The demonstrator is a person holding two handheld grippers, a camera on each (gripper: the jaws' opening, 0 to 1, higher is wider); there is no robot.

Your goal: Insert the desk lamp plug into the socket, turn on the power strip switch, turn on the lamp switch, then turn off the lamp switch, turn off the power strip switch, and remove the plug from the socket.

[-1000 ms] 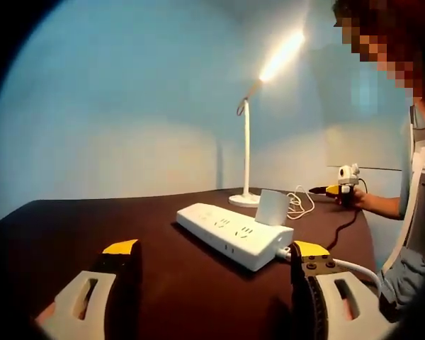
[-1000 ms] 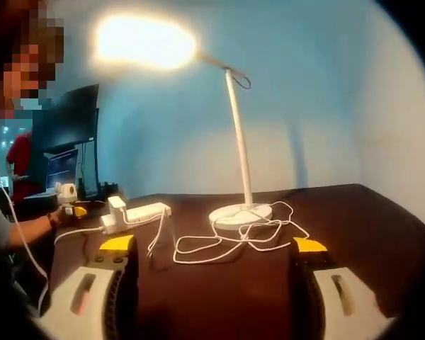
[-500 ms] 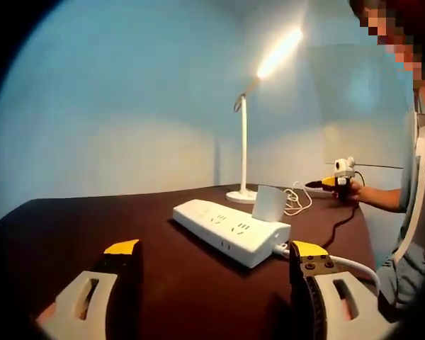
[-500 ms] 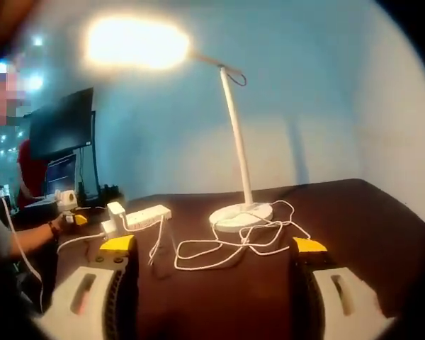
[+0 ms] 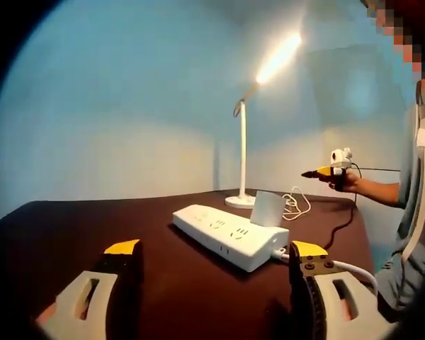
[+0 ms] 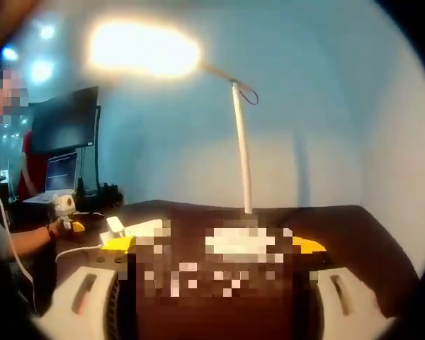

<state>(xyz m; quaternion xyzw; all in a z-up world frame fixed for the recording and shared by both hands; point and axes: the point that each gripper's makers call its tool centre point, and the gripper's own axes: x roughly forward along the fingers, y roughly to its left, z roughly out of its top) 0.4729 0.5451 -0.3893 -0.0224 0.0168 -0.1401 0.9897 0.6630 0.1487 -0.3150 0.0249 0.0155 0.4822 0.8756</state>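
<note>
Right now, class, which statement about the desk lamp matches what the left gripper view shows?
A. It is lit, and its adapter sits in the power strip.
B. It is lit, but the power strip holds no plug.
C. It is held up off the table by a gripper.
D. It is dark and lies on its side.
A: the desk lamp head glows brightly, and the white adapter stands plugged into the power strip.

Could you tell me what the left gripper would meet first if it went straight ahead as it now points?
Probably the white power strip: it lies on the table directly ahead of the open left gripper, though depth is uncertain.
</note>
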